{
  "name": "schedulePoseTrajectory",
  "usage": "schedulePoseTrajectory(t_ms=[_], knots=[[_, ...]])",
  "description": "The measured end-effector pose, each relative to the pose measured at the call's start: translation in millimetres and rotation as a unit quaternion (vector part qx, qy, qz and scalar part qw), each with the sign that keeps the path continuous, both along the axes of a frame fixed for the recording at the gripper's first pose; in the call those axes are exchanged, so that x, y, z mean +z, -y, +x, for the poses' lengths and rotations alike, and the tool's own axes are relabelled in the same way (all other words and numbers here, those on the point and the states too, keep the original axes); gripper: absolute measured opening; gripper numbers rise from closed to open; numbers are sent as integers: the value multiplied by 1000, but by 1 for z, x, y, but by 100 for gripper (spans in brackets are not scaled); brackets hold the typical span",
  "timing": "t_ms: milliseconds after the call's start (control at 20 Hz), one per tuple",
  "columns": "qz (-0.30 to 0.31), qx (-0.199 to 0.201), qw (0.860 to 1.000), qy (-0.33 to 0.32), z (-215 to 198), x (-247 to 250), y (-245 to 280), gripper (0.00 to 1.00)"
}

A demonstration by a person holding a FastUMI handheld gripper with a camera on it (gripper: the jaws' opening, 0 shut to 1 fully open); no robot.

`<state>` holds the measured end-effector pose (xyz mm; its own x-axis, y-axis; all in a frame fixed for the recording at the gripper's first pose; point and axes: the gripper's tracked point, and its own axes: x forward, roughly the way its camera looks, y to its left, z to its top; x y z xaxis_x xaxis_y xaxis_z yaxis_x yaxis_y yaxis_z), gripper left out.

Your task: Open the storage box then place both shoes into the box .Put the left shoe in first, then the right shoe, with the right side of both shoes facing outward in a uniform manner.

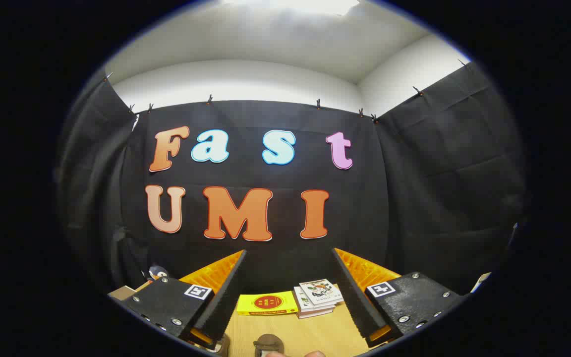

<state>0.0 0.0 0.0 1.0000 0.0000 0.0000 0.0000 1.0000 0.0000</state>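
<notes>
My gripper [289,252] is held high above a wooden table [325,332], its fingers spread wide with nothing between them. Below the fingers, at the near edge of the table, the top of a brown shoe [267,342] peeks into view, with a person's fingertip [314,354] beside it. A second brown piece [223,344] shows just under the left finger; I cannot tell whether it is the other shoe.
At the back of the table lie a yellow flat box [267,303] and a stack of small white booklets [318,296]. A small dark and white toy figure [157,272] and a cardboard piece [123,292] sit at the far left. Black cloth walls close the booth.
</notes>
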Motion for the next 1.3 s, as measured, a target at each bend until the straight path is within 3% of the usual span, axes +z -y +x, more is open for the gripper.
schedulePoseTrajectory(t_ms=[1000,1300], knots=[[-32,34,999,-1,7,-18,-25,99],[-13,58,997,-57,12,-52,-37,99]])
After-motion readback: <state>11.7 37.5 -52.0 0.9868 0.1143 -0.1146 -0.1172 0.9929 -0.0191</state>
